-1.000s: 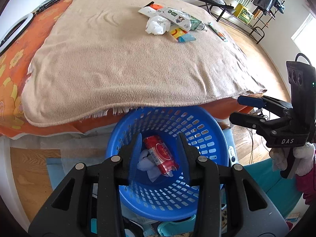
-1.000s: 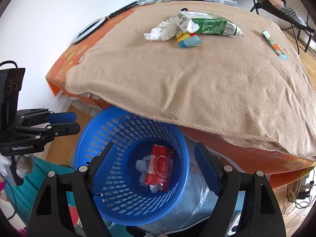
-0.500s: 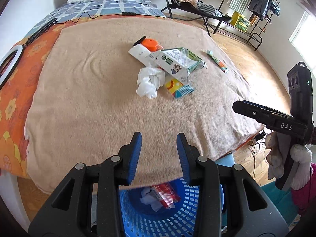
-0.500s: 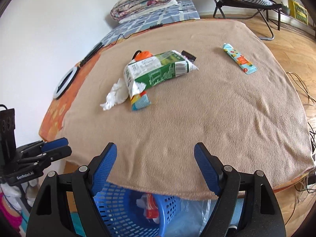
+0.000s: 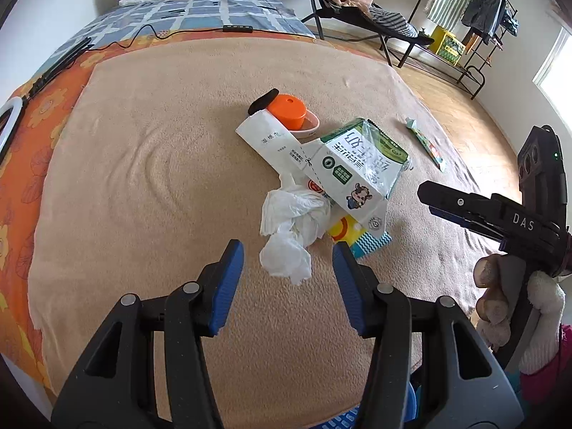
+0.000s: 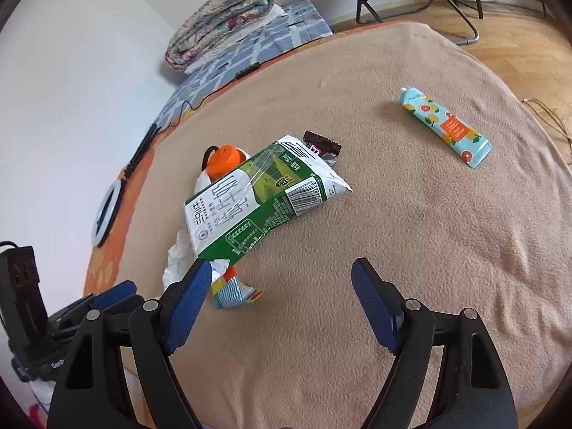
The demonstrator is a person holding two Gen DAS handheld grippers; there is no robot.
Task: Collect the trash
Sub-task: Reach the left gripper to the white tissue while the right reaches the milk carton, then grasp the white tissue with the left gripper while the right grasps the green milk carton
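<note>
Beige fleece blanket (image 5: 150, 186) noted across the bed in the left wrist view, litter heaped near its middle: crumpled white tissue (image 5: 291, 228), green-and-white milk carton (image 5: 361, 164) lying over a white wrapper (image 5: 275, 143), yellow-and-blue packet (image 5: 357, 237) partly under the carton, orange lid (image 5: 287, 109) behind. Left tongs (image 5: 287, 282) seen just widening, nothing between them, poised just short of the tissue. Striped tube (image 5: 427, 144) lay apart to the right. Sliver of blue basket (image 5: 343, 420) visible at the bottom edge.

Right wrist view: right tongs (image 6: 280, 298) spread wide and empty above bare blanket, left pad beside the packet (image 6: 232, 291) and carton (image 6: 257, 203). Tube (image 6: 447, 127) well apart, upper right. Dark wrapper (image 6: 321, 143) behind the carton.
</note>
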